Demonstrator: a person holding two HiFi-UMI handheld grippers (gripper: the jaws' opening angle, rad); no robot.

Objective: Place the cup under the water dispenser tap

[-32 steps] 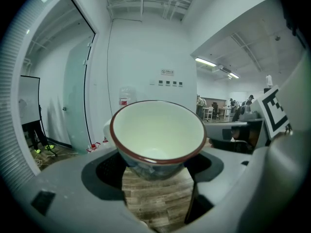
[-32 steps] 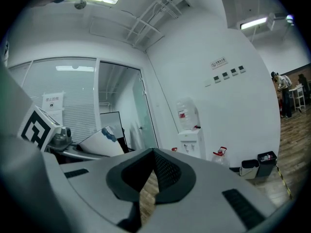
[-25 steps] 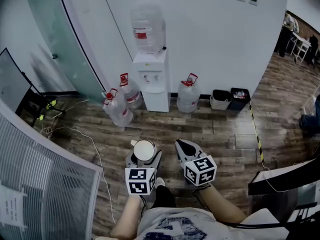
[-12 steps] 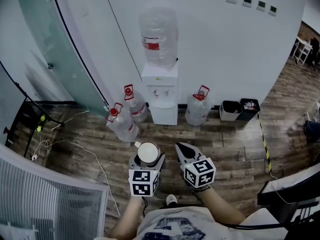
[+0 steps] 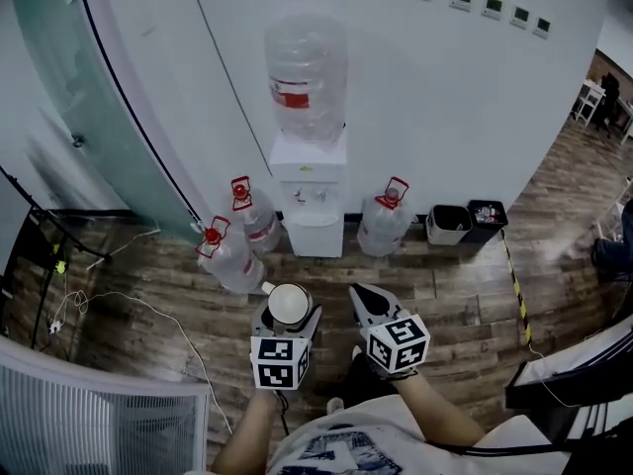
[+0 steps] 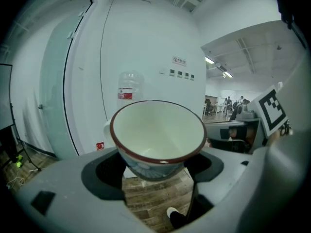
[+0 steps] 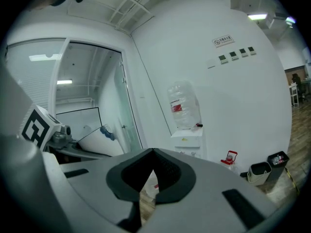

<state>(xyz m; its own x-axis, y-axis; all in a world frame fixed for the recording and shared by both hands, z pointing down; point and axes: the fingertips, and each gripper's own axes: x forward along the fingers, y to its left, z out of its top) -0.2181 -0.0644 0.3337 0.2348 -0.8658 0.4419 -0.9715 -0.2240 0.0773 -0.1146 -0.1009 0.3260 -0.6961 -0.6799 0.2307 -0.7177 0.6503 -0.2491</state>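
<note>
1. A white wall fills the far side of the head view. A row of small wall panels sits high on it.
2. The wooden plank floor runs from the wall toward the person. A thin cable trails across its left part.
3. A frosted glass partition meets the wall on the left.
4. The white water dispenser stands against the wall. A clear bottle with a red label sits upside down on top of it.
5. Three spare water jugs with red caps stand on the floor. Two are just left of the dispenser and one is just right of it.
6. A beige bin and a black bin stand side by side at the wall, right of the jugs.
7. The left gripper is held above the floor in front of the dispenser, its jaws clamped on the lower body of the cup.
8. The right gripper is just beside the left one. Its pads meet at the tips with nothing between them.
9. The cup is upright and looks empty, white inside with a dark red rim and a blue pattern outside. It is well apart from the dispenser and not under the tap.
10. Each gripper carries a marker cube, the left and the right.
</note>
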